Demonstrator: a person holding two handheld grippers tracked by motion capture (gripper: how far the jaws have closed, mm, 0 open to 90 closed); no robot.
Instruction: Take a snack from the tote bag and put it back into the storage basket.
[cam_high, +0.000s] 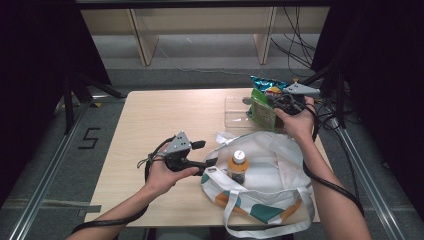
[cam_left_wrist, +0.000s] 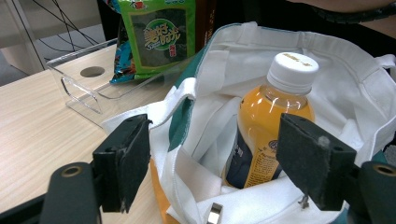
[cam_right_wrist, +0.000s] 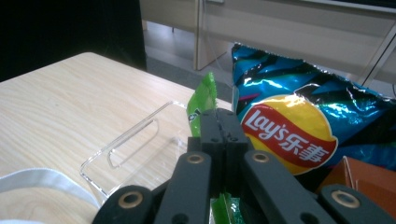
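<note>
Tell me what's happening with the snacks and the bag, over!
Right gripper jaws shut on green snack packet. Left gripper jaws open around the tote bag rim. Juice bottle already in bag. Chips bag right beside packet.

On the pale wooden surface (cam_high: 150, 120), the right gripper (cam_high: 287, 103) grips a green snack packet (cam_high: 262, 110) beside a blue crisp bag (cam_high: 265, 84); the left gripper (cam_high: 192, 156) touches a white cloth tote bag (cam_high: 272, 165) holding an orange juice bottle (cam_high: 238, 165).
</note>
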